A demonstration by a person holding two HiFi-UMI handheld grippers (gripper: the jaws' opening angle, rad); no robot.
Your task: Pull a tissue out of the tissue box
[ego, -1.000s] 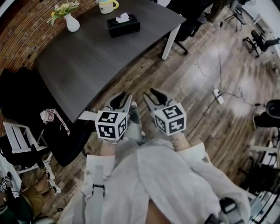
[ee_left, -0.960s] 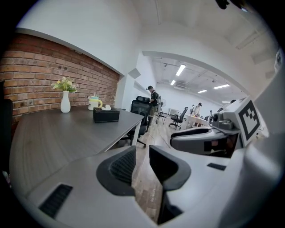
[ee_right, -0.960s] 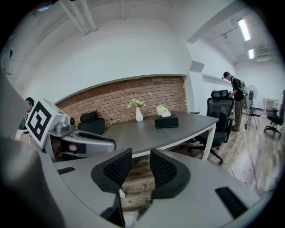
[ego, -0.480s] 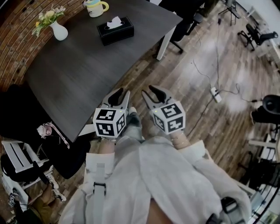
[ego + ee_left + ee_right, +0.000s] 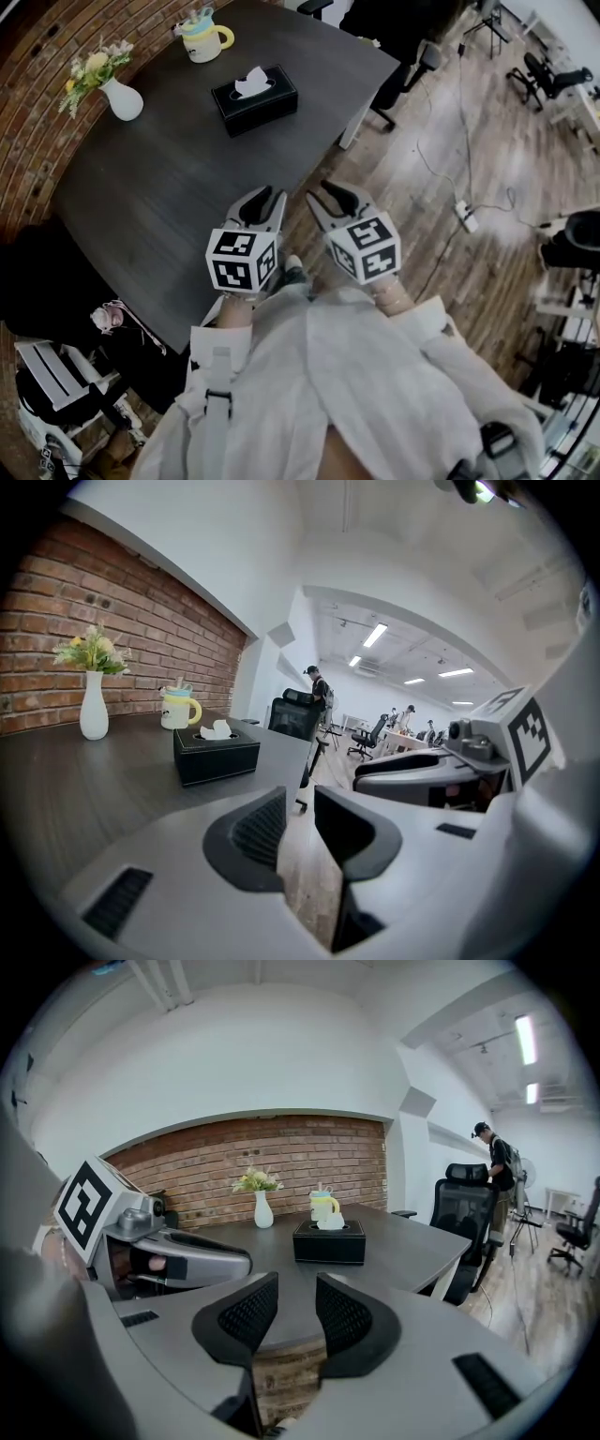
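Observation:
A black tissue box (image 5: 255, 99) stands on the far part of the dark grey table (image 5: 159, 187), with a white tissue (image 5: 251, 82) sticking out of its top. My left gripper (image 5: 265, 198) is at the table's near edge, open and empty. Beside it, my right gripper (image 5: 323, 195) hangs over the wooden floor, also open and empty. Both point toward the box and are well short of it. In the left gripper view, the box (image 5: 216, 755) lies ahead left of the jaws (image 5: 300, 803). The right gripper view has the box (image 5: 329, 1241) straight beyond the jaws (image 5: 298, 1297).
A white vase with flowers (image 5: 122, 98) and a yellow-handled mug (image 5: 202, 36) stand near the brick wall. A black office chair (image 5: 412, 66) is at the table's far corner. A power strip with cable (image 5: 466, 216) lies on the floor. A person (image 5: 319, 682) stands far off.
Both grippers have come nearer the table: the left one now reaches its near edge. The tissue box looks closer. Both pairs of jaws stand as before.

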